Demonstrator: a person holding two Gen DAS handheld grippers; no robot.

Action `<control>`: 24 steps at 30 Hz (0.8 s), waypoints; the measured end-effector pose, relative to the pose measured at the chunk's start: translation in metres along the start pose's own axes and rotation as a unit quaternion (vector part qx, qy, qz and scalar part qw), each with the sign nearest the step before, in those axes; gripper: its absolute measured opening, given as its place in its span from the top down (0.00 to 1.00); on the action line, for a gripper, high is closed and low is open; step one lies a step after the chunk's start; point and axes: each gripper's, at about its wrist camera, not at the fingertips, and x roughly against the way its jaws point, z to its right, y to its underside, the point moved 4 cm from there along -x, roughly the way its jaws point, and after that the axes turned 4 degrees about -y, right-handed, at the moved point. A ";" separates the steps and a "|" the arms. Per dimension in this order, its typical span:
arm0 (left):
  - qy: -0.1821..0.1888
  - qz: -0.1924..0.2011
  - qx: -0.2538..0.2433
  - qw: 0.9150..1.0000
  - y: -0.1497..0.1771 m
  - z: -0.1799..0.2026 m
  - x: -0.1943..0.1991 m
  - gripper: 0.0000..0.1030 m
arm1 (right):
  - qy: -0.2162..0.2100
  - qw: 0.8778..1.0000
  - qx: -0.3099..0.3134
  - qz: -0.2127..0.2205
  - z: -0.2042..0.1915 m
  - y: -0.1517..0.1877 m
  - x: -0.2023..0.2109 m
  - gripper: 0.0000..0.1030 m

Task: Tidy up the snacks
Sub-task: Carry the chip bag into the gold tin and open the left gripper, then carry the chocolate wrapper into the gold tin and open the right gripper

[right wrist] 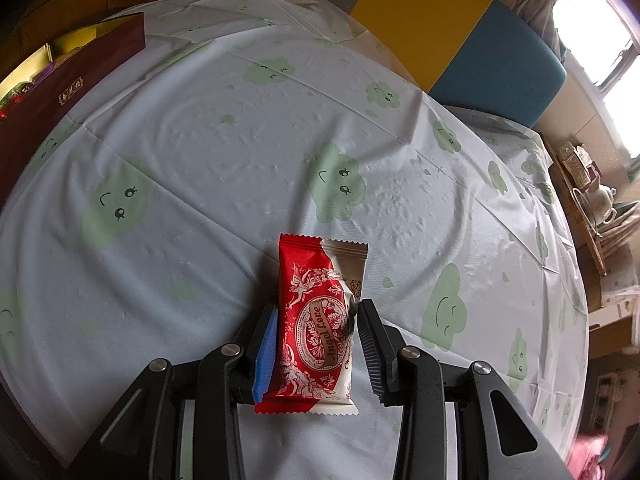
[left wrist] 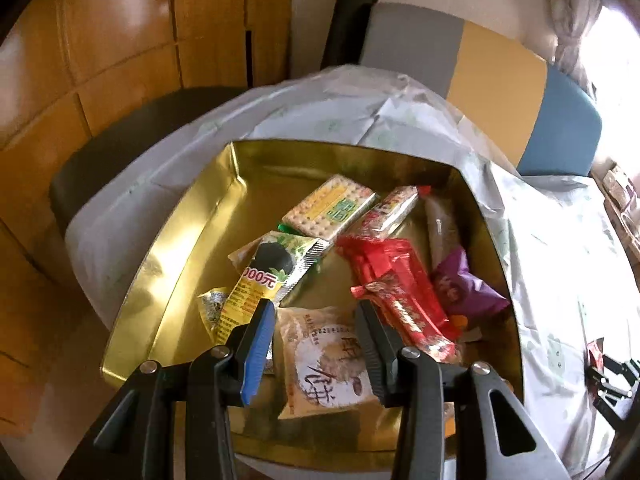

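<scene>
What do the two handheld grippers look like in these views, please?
The left gripper and right gripper look alike: black linkage arms joined by round silver pivot pins, with triangular cut-outs in the outer links. On each, one jaw carries a blue pad and the other a black ribbed pad. No cables, sleeves or hands show.

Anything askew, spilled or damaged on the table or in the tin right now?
Nothing spilled or torn. The snacks in the gold tin lie jumbled and overlapping, not in rows. One red-and-white packet is outside the tin, gripped by the right gripper over the tablecloth.
</scene>
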 end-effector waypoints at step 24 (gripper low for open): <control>0.020 0.016 -0.016 1.000 0.020 0.012 0.027 0.59 | -0.017 1.000 -0.018 -0.002 0.004 -0.001 -0.002 0.66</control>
